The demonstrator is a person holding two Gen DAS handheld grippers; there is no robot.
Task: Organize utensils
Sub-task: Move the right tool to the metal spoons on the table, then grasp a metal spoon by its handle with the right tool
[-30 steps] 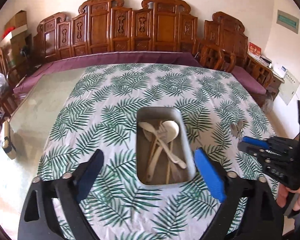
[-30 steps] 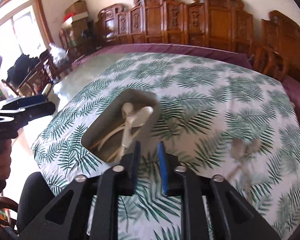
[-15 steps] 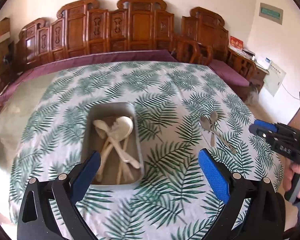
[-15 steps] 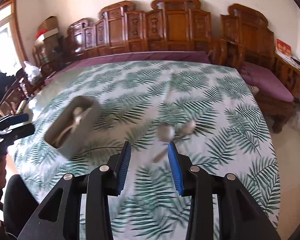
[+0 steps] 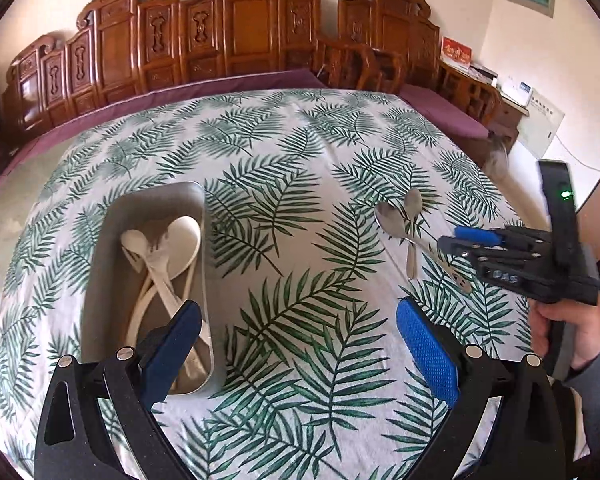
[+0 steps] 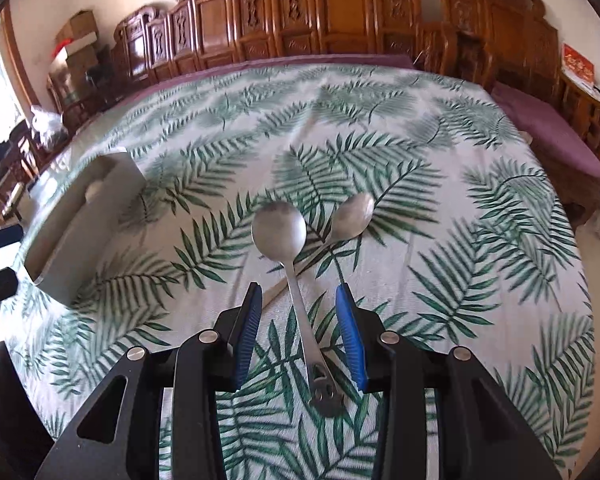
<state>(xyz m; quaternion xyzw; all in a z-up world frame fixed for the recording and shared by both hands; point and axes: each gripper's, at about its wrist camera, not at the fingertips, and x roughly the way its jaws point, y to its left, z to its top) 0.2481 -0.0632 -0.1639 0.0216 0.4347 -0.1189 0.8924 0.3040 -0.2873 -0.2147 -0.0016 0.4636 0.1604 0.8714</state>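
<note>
**Closing on the near metal spoon**

The larger metal spoon lies bowl-away on the leaf-print cloth of the worktop, its handle crossing over the handle of a smaller metal spoon just beside it. The right tongs straddle that upper handle, jaws partly apart after just opening, pads clear of the metal, gripping nothing. A good grip, I judge, takes the upper handle alone, mid-length, pads square to it, so the second spoon is not dragged. The grey tray, well apart to the left, already holds pale spoons. The left tongs hang wide and empty near it.
</note>
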